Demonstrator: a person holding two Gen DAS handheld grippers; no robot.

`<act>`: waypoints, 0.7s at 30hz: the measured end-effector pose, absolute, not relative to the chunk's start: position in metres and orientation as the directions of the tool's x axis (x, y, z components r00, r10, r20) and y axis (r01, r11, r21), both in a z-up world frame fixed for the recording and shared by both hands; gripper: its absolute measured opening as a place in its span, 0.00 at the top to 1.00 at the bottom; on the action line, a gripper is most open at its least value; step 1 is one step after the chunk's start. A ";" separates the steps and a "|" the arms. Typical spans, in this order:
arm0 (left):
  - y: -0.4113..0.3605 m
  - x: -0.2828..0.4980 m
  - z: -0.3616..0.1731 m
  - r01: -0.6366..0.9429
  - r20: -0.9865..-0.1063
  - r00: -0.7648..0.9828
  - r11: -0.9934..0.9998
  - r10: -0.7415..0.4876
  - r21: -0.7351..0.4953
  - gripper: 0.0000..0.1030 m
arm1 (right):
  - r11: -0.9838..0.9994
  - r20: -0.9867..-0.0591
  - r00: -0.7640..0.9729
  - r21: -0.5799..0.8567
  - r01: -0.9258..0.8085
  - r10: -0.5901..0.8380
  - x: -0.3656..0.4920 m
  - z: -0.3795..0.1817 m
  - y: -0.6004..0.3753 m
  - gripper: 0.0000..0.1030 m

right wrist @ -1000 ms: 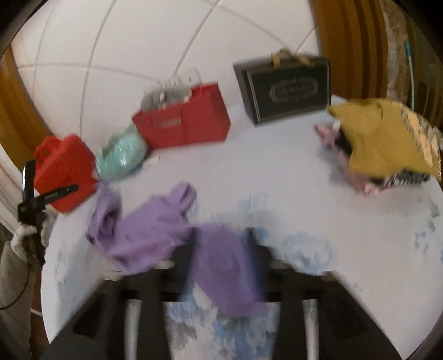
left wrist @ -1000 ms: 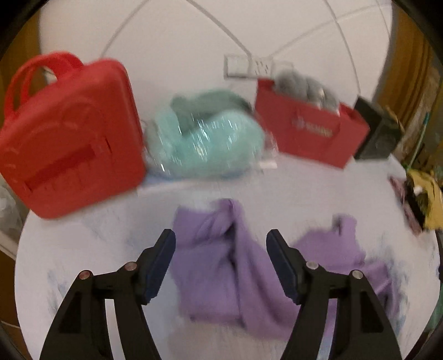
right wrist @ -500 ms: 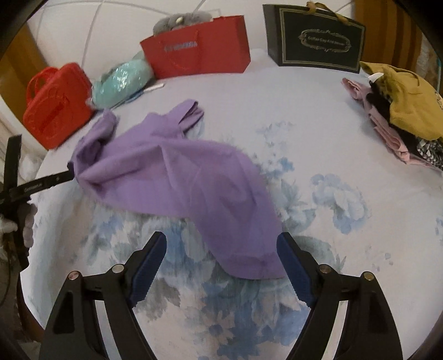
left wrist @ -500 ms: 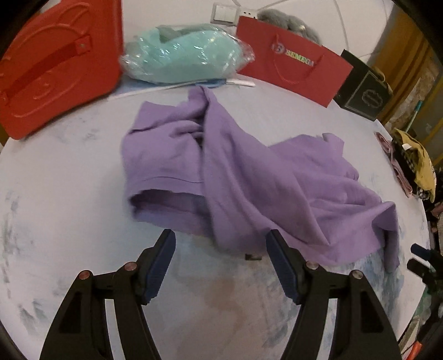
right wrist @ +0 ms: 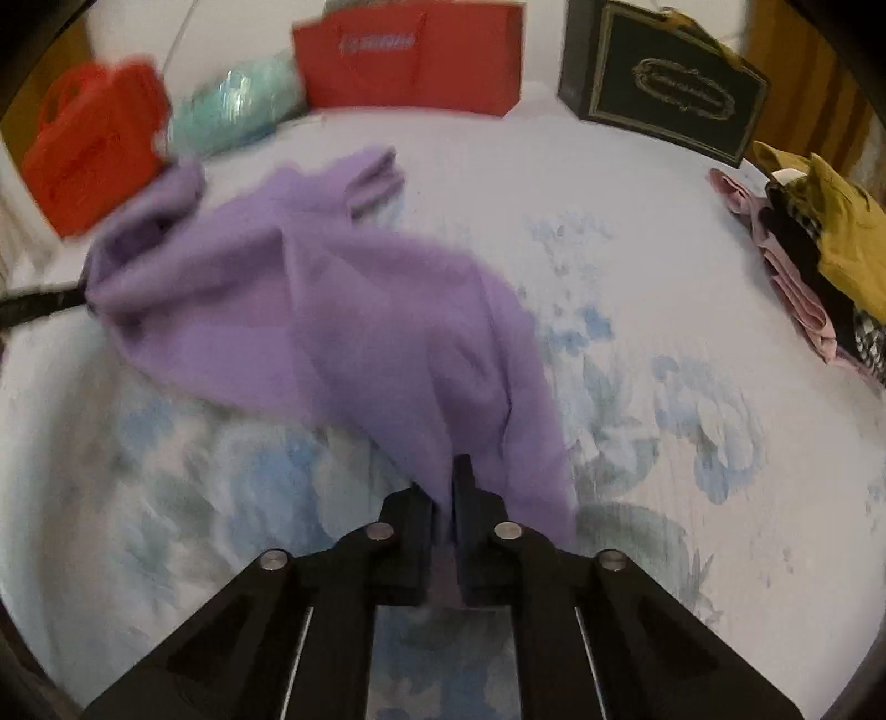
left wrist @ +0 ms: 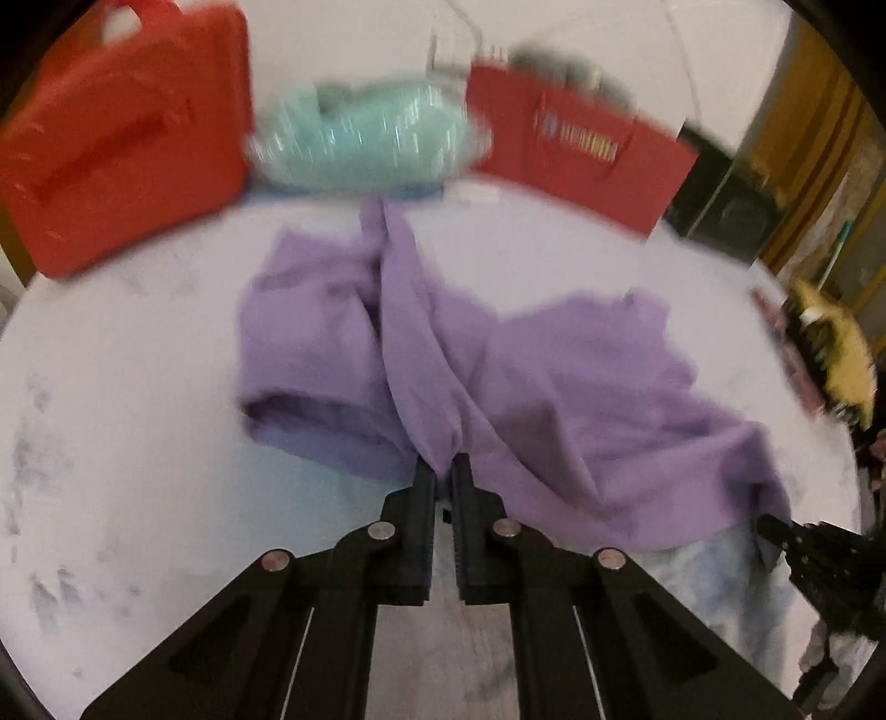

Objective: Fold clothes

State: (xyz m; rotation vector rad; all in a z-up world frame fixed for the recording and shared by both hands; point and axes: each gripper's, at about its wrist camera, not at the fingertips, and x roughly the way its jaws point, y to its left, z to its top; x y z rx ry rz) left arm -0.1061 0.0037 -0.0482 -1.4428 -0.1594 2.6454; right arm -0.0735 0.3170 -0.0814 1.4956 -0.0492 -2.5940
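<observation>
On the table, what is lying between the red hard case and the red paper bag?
A mint-green bundle in clear plastic lies between the red hard case and the red paper bag; both wrist views show it, blurred.

The red case (left wrist: 111, 160), the mint bundle (left wrist: 365, 144) and the red bag (left wrist: 576, 149) are smeared by motion blur in the left wrist view, so the bag's lettering cannot be read. The black box (left wrist: 725, 205) there is reduced to a dark blur. In the right wrist view the red bag's top (right wrist: 410, 50) is cut off by the upper edge, and the clothes pile (right wrist: 819, 249) by the right edge. What is pinched inside each gripper's jaws is hidden by purple cloth (right wrist: 354, 310).
</observation>
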 end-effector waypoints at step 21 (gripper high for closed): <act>-0.252 0.025 -0.023 0.395 -0.854 -0.445 -0.915 -0.270 0.084 0.96 | -0.894 -0.734 -0.510 0.378 0.241 -0.448 -0.022 -0.003 0.300 0.44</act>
